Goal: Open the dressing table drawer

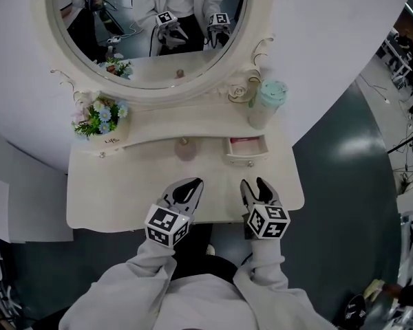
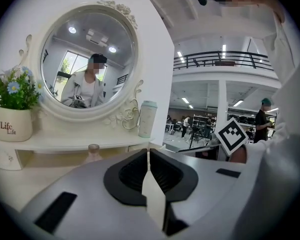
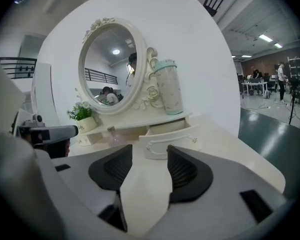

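Dressing table point(image 1: 124, 201): cream, set against a white wall, with an oval mirror point(image 1: 151, 33) above a raised shelf.

Drawer point(image 1: 246, 150): located under the right end of the shelf. It stands pulled out part way, and a pink interior shows from above. Its front carries a small knob point(image 1: 248, 162).

Right gripper point(image 1: 253, 182): held over the table top, in front of the drawer and clear of it. Its jaws are spread wide with nothing between them. In the right gripper view the drawer front lies beyond the pads, not touching them.

Left gripper point(image 1: 191, 184): held beside the right one, over the middle of the table top. Its jaws are pressed together – pad against pad – and pinch nothing.

Other items on the table:
- flower pot point(image 1: 103, 126) at the left end of the shelf, with blue and white blooms;
- mint tumbler point(image 1: 267, 104) at the right end of the shelf, upright, just behind the drawer;
- small pink bottle point(image 1: 185, 148) under the shelf, left of the drawer.

The mirror reflects the person and both grippers. Pale sleeves point(image 1: 151, 267) run up to the grippers from the bottom of the head view.
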{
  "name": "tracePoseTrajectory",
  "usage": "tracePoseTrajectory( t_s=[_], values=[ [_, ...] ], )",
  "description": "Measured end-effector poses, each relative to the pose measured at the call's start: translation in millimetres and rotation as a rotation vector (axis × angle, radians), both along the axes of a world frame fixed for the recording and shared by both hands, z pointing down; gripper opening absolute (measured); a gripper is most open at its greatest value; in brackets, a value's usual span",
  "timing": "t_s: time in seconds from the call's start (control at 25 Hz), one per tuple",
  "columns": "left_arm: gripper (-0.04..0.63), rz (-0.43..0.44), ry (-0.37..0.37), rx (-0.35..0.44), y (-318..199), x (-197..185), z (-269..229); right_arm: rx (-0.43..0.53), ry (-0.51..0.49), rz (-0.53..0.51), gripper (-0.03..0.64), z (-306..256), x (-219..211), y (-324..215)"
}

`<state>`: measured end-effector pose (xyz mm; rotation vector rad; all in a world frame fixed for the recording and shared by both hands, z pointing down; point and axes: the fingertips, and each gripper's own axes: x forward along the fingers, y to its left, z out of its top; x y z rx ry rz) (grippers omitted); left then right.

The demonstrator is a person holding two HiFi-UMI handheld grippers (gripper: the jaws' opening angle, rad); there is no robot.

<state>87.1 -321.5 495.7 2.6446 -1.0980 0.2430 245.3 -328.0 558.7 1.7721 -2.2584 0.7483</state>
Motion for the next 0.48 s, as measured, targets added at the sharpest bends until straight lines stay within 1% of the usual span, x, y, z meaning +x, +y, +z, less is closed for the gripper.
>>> tracePoseTrajectory(
  t_s=[0.28, 0.48],
  values=[
    [0.029, 0.013, 0.009, 0.025, 19.6, 1.5, -10.9, 0.075, -0.023, 0.043, 0.219, -34.4, 0.3, 34.1],
    [0.029, 0.04, 0.014, 0.034, 32.9, 9.5, -14.0, 0.124, -0.013, 0.047, 0.187, -51.7, -4.7, 60.3]
  ],
)
